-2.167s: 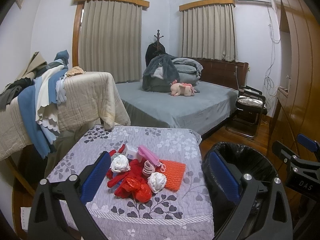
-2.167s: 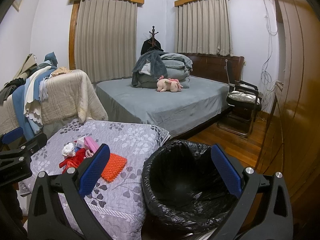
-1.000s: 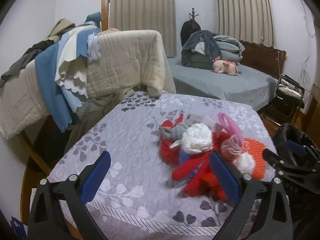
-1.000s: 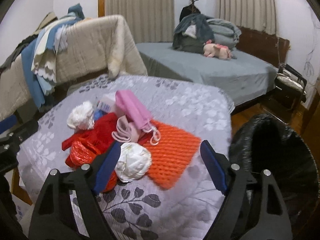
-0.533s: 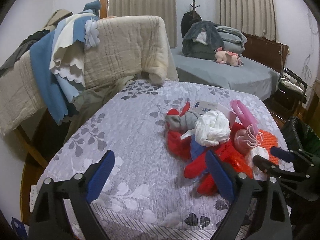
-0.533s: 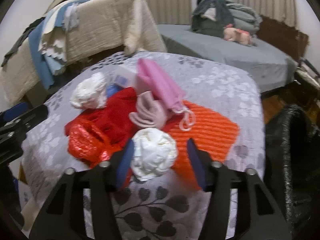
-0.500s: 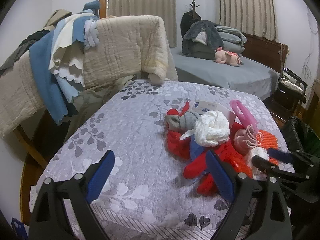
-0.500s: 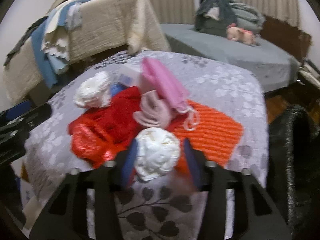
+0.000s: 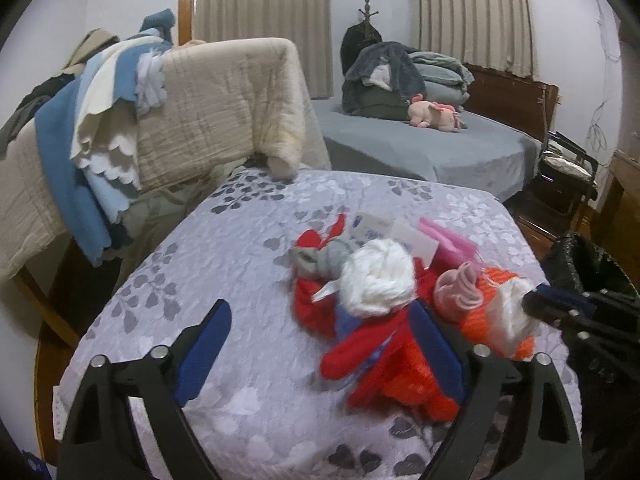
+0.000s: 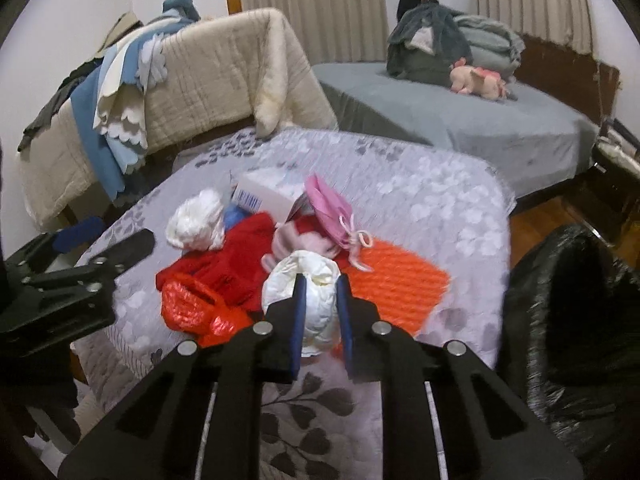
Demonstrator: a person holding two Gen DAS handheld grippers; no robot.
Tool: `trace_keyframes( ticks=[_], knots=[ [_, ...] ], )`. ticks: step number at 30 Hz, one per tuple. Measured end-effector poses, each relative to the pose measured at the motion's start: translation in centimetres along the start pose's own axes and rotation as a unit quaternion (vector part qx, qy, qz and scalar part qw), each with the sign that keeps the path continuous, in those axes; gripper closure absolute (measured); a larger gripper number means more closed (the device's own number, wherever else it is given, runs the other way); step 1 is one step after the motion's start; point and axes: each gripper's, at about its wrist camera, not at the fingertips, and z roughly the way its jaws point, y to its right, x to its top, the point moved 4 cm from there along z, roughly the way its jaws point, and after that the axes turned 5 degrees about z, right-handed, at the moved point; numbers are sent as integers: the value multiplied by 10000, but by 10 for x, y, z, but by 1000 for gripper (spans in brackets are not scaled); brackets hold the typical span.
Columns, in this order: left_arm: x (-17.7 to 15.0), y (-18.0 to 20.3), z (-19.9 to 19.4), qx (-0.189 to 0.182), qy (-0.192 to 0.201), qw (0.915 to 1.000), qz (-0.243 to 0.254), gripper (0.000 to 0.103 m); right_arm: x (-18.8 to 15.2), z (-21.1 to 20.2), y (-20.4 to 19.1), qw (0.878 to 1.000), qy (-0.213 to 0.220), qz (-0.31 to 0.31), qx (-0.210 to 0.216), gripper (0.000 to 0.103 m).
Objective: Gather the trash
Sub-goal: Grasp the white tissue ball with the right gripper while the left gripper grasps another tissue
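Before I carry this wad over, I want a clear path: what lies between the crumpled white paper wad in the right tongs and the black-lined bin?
In the right wrist view, an orange ribbed mat and bare grey floral quilt lie between the wad and bin.

The quilt (image 10: 432, 200) carries two white paper wads (image 10: 196, 220) (image 10: 316, 276), two pink masks (image 10: 332, 208) (image 10: 296, 242), one orange net (image 10: 400, 280), one red bag (image 10: 192, 300), one white box (image 10: 268, 198). One black bin (image 10: 560, 300) stands beside its right edge.
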Motion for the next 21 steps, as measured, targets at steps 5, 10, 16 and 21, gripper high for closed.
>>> trace_keyframes(
  ticks=[5,10,16,21],
  knots=[
    [8,13,17,-64,-54,10000,27,24,9,-7,14,9999,128,4,-108,88],
    [13,25,38,-156,-177,9997,96,38,9,-5,21,9999,99,51,-127,88],
    [13,29,47,-353,-234,9990,108,65,10,-6,24,9998,117,104,-108,88],
    [19,28,27,-351,-20,9993,134,67,16,-15,23,9996,238,129,-64,88]
  ],
)
